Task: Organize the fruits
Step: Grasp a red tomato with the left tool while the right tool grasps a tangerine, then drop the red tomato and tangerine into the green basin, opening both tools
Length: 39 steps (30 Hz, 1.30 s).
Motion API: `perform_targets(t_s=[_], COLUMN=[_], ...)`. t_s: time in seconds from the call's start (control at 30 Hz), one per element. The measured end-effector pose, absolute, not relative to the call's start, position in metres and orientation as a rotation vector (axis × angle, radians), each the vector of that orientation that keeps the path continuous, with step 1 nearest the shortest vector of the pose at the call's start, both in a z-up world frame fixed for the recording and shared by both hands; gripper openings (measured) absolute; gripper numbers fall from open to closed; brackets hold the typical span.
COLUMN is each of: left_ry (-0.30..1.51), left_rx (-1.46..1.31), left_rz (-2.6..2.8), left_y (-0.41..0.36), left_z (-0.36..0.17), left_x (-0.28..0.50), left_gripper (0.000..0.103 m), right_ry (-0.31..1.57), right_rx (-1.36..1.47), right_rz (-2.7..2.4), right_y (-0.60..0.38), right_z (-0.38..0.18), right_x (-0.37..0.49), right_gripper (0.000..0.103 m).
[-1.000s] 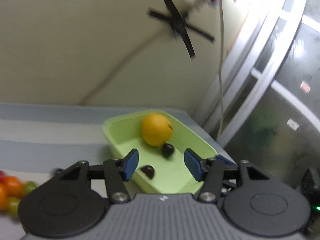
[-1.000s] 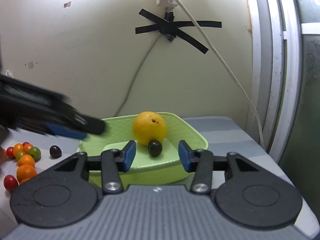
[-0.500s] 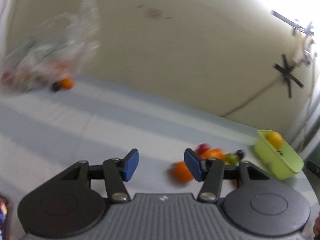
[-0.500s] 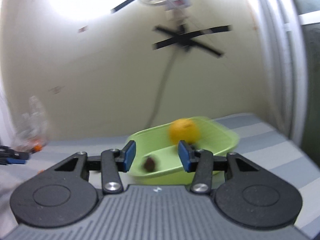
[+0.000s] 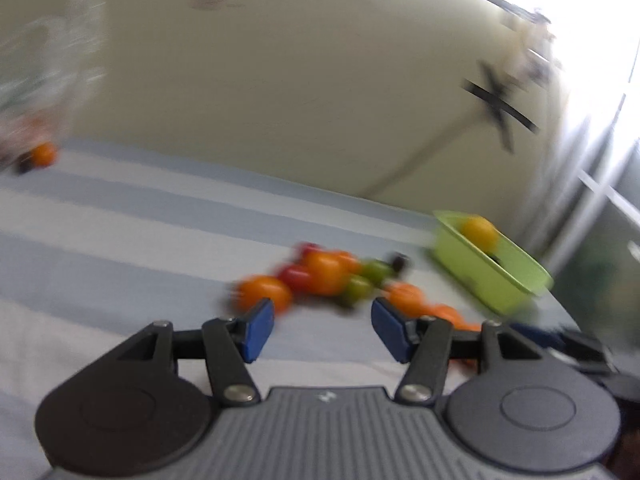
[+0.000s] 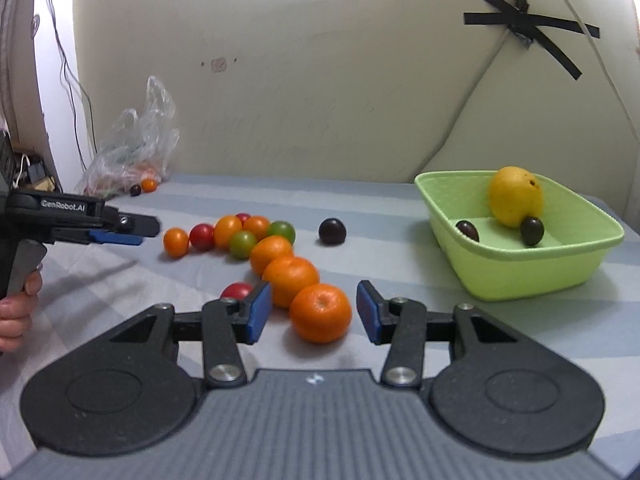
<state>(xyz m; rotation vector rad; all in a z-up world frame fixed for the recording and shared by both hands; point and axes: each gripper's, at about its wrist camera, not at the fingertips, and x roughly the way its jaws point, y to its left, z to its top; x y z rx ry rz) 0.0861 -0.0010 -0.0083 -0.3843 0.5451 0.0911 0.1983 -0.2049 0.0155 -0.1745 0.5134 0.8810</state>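
Observation:
A green basket (image 6: 520,276) at the right holds a yellow citrus (image 6: 515,195) and two dark plums (image 6: 532,231). Loose fruit lies on the striped cloth: three mandarins, the nearest (image 6: 320,313) just ahead of my open right gripper (image 6: 313,312), several small orange, red and green tomatoes (image 6: 242,244), and a dark plum (image 6: 332,231). My left gripper (image 5: 322,330) is open and empty, facing the blurred fruit pile (image 5: 324,274) with the basket (image 5: 492,268) beyond; in the right wrist view it (image 6: 120,232) hovers left of the tomatoes.
A clear plastic bag (image 6: 132,148) with more fruit sits at the back left by the wall, an orange tomato (image 6: 149,185) and a dark plum (image 6: 135,190) beside it. A wall with taped cable stands behind. The table's right edge runs just past the basket.
Both grippers have pulled back from the basket and swung left toward the loose fruit. The right gripper now faces the nearest mandarin; the left hovers left of the tomatoes. Both stay open.

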Motion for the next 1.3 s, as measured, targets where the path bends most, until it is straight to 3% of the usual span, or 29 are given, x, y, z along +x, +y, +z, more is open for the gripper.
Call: perform_targets(t_s=[0.27,0.33,0.53,0.63,0.67,1.0,1.3], left_ry=[0.611,0.62,0.653,0.652,0.653,0.672,0.587], left_rx=[-0.185,-0.164,-0.172,-0.141,-0.141,-0.231,-0.331], left_rz=[-0.062,-0.068,-0.025,-0.015,-0.029,-0.123,-0.229], left_y=[-0.071,-0.078,-0.076,-0.081,-0.084,-0.099,-0.112], left_z=[-0.016,-0.02,-0.028,-0.03,-0.03,-0.018,0.03], left_x=[0.117,0.121,0.123,0.126,0.126,0.127,0.197], left_gripper=[0.055,0.052,0.05,0.043,0.03,0.03,0.03], right_ry=[0.583,0.59,0.578,0.587,0.595,0.618,0.437], right_rx=[-0.224,-0.233,-0.239,-0.218,-0.204,-0.109,-0.037], right_rz=[0.895,0.91,0.867,0.845,0.84,0.843,0.724], right_y=[-0.196,-0.196,-0.208,-0.217,-0.219,-0.252,-0.294], right_z=[0.0,-0.001,0.001,0.001,0.001,0.008,0.044], right_x=[0.209,0.206,0.203,0.207,0.208,0.217,0.248], right_gripper=[0.049,0.038,0.039,0.039,0.039,0.038,0.038])
